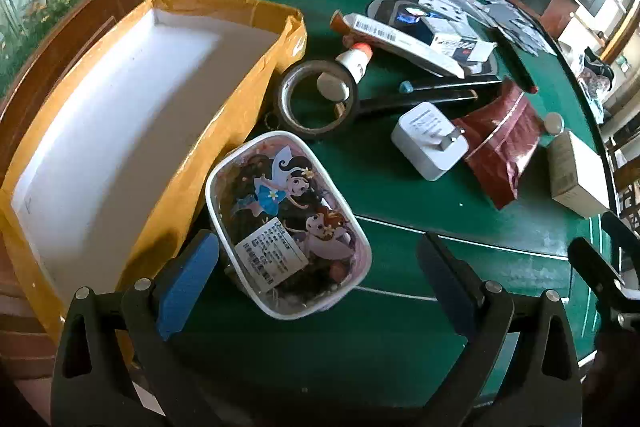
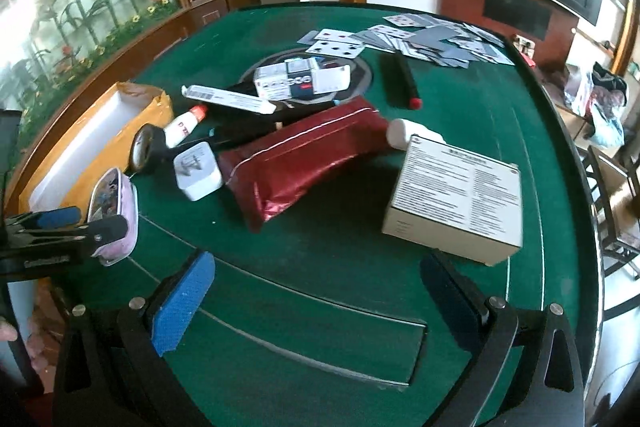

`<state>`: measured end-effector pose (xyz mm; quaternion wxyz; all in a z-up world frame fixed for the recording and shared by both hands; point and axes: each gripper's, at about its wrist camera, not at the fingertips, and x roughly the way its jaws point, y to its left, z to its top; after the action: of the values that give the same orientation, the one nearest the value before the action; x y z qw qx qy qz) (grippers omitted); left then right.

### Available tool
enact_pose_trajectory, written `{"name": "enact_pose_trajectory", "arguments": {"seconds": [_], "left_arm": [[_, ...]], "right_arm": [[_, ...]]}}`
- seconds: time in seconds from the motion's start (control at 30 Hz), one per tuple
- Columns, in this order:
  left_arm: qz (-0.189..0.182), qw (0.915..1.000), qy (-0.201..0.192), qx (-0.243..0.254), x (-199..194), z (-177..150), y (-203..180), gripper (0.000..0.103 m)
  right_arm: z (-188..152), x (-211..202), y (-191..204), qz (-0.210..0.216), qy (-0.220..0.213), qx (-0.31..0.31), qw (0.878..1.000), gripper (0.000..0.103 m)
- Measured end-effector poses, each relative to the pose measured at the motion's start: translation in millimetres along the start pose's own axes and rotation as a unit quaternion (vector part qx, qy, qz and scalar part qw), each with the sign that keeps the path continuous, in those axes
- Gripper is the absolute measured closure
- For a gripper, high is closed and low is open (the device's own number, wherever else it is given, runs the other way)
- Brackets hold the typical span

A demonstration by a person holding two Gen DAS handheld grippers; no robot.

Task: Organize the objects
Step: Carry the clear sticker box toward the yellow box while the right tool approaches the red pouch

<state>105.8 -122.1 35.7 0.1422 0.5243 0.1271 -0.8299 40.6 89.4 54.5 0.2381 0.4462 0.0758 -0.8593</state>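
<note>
A pink pouch (image 1: 284,223) printed with cartoon girls lies on the green table (image 1: 420,211), right beside a long yellow cardboard box (image 1: 140,99) with a white inside. My left gripper (image 1: 316,279) is open and tilted down over the pouch. The pouch's near end sits between the blue pads, and neither pad presses on it. In the right wrist view the same pouch (image 2: 116,211) shows behind the left gripper (image 2: 86,223). My right gripper (image 2: 316,291) stands open over bare green felt, short of a white carton (image 2: 456,195) and a dark red foil pouch (image 2: 304,155).
Past the pouch lie a tape roll (image 1: 316,99), a glue bottle (image 1: 354,61), a white charger (image 1: 430,143), dark pens and small boxes. Playing cards (image 2: 420,39) are spread at the far side, next to a black marker (image 2: 400,79). The table's edge curves close on the right.
</note>
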Motion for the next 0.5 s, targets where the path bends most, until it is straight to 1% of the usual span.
{"name": "enact_pose_trajectory", "arguments": {"seconds": [0.1,0.13,0.23,0.4,0.43,0.5], "left_arm": [[-0.004,0.9999,0.008,-0.013,7.5,1.0,5.1,0.003],[0.000,0.9998,0.009,-0.017,9.6,2.8,5.7,0.003],[0.000,0.9998,0.004,-0.020,10.0,6.2,6.1,0.003],[0.004,1.0000,0.004,-0.008,12.7,9.2,0.4,0.003],[0.004,1.0000,0.004,-0.004,12.0,9.2,-0.2,0.007],[0.009,0.9999,-0.002,0.008,9.7,8.9,-2.4,0.025]], "right_arm": [[1.8,-0.7,4.8,-0.001,-0.001,-0.010,1.000,0.000],[2.3,-1.0,6.1,-0.001,-0.001,-0.013,1.000,0.000],[2.5,-2.8,7.4,-0.004,-0.002,-0.019,1.000,0.000],[3.4,-4.2,7.6,-0.007,-0.002,-0.022,1.000,0.000],[3.5,-4.5,7.5,-0.007,-0.003,-0.022,1.000,0.000],[3.9,-5.5,7.2,-0.006,-0.005,-0.022,1.000,0.000]]}}
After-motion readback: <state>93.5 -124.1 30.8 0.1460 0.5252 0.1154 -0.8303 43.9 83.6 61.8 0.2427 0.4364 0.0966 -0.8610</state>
